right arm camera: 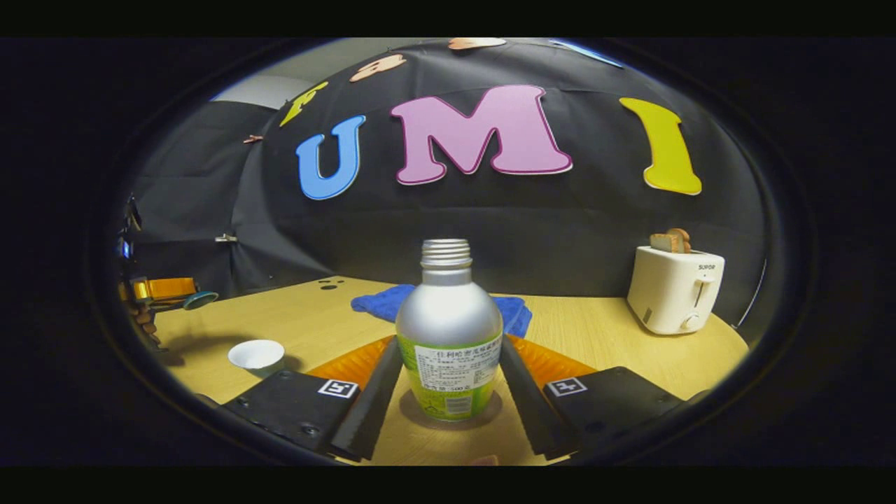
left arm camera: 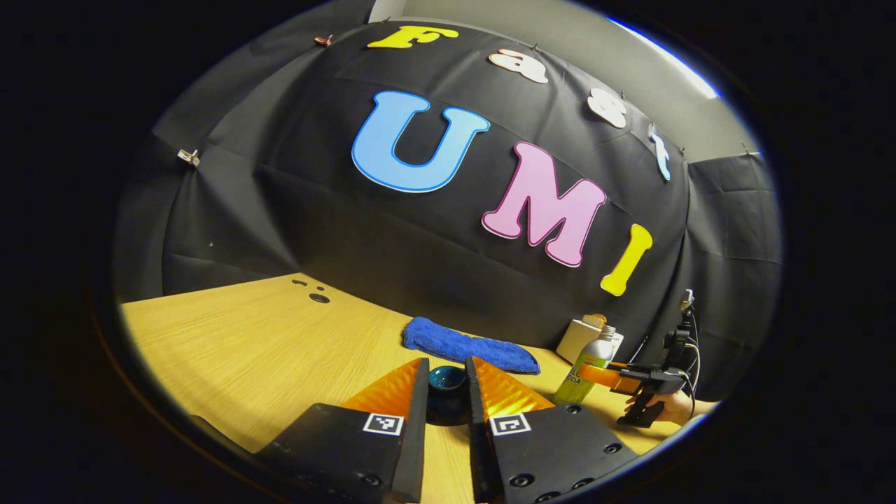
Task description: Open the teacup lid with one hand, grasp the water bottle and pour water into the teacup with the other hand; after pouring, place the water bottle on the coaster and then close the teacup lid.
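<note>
We locate the water bottle (right arm camera: 449, 336) upright on the table (right arm camera: 602, 336), uncapped, standing between the two fingers of the right gripper (right arm camera: 449, 392). The jaws sit narrow, flanking the lower body of the bottle; we cannot tell from the right gripper view whether both press on it or merely stand just beside it. In the left gripper view the bottle (left arm camera: 586, 367) shows at far right with the right gripper (left arm camera: 595, 376) at its side, held by a hand (left arm camera: 672, 404).

The teacup lid (left arm camera: 446, 392) is clamped between the fingers of the left gripper (left arm camera: 448, 395), the jaws narrow around its dark body. In the right gripper view the left gripper (right arm camera: 171, 294) holds the lid (right arm camera: 200, 299) raised above the table, and the open teacup (right arm camera: 257, 355) stands on the table near left, well apart from the bottle.

We judge the lid step done and the bottle grasp in hand. Beyond the bottle lie a blue cloth (right arm camera: 505, 308) and, far right, a toaster (right arm camera: 673, 288).

Hazards from here:
- A low or loose grip on the smooth metal body may let the bottle slip or pivot on lifting.
- The open neck spills if tilted before reaching the cup.
- The small cup may tip if the bottle touches it.
- The lid may drop if the left grip loosens.
</note>
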